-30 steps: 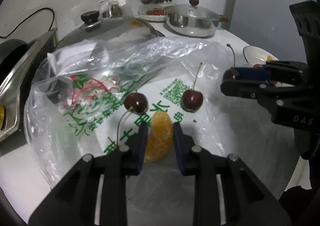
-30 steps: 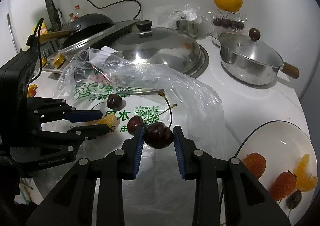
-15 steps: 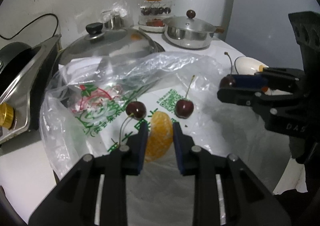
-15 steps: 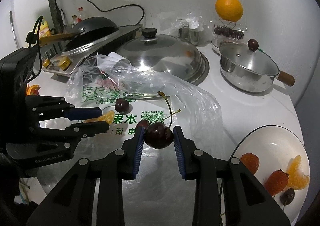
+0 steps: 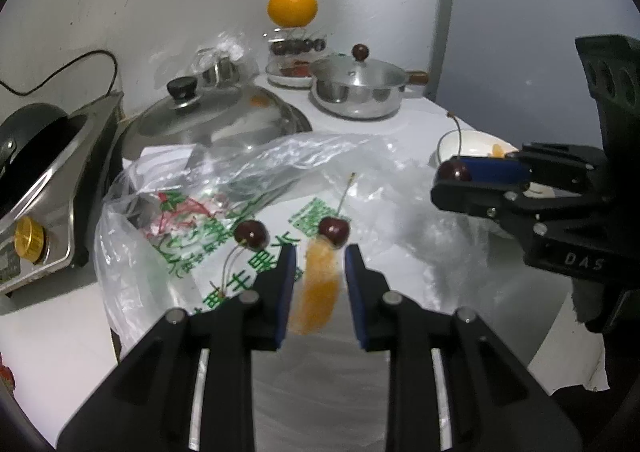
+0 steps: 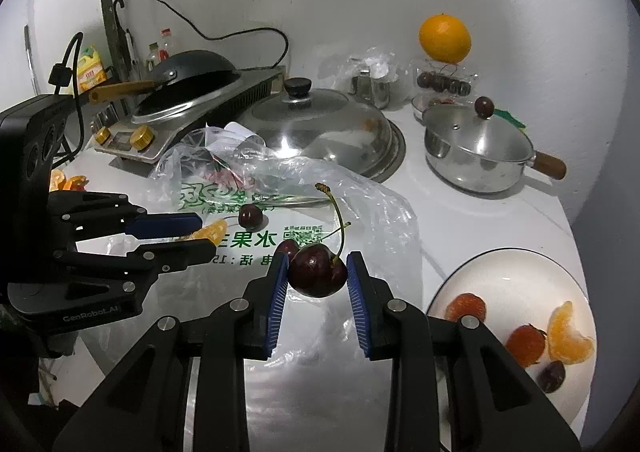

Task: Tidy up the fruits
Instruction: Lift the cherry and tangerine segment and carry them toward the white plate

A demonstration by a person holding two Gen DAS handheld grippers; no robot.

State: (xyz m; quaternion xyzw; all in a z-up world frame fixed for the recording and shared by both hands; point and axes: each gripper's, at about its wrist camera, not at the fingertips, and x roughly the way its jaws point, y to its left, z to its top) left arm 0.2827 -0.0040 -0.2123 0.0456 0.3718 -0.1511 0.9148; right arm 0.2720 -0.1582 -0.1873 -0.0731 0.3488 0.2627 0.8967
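The right gripper is clamping a cherry above the plastic bag, hiding another behind, while the left gripper is pinching a blurred orange segment.

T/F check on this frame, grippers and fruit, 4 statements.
1. The right gripper grips a cherry. True.
2. The left gripper holds a cherry. False: an orange segment sits between its fingers.
3. The white plate is bare. False: it holds orange segments, red fruits and a cherry.
4. Two cherries lie on the plastic bag. True.
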